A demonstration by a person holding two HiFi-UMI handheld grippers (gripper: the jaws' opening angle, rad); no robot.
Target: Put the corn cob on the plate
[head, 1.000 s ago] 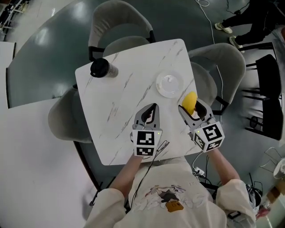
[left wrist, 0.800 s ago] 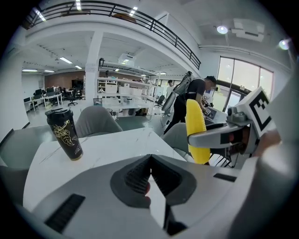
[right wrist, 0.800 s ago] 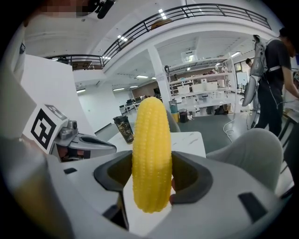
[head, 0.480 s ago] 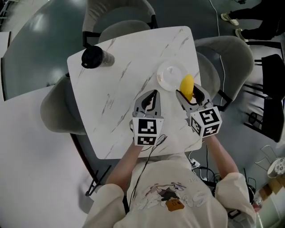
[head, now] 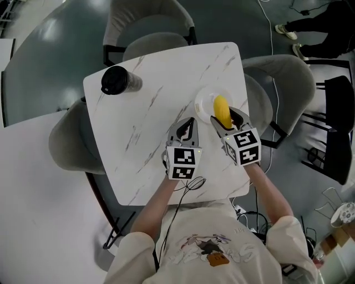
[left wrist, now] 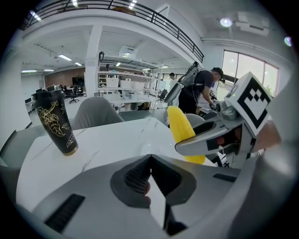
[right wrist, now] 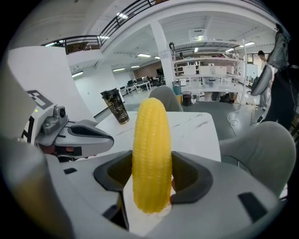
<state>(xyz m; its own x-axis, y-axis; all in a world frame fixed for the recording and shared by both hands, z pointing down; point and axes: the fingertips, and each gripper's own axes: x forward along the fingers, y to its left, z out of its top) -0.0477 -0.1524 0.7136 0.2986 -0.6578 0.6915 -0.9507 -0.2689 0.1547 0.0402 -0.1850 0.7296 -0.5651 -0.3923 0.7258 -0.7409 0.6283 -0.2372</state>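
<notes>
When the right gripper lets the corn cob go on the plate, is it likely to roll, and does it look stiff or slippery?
Probably stiff: the corn cob stands straight out of the right gripper, whose jaws are closed on it, without sagging. Its round, tapered shape suggests it could roll in an arc on the plate. Its bumpy surface likely gives decent grip.

White marble table [head: 155,111] among grey padded chairs [head: 145,16] on dark glossy floor [head: 50,61] (office shelving [left wrist: 119,77] beyond).

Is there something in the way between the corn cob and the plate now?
Nothing visible. The right gripper holds the corn cob at the edge of the plate, which looks bare. The left gripper and black cup stand aside.
</notes>
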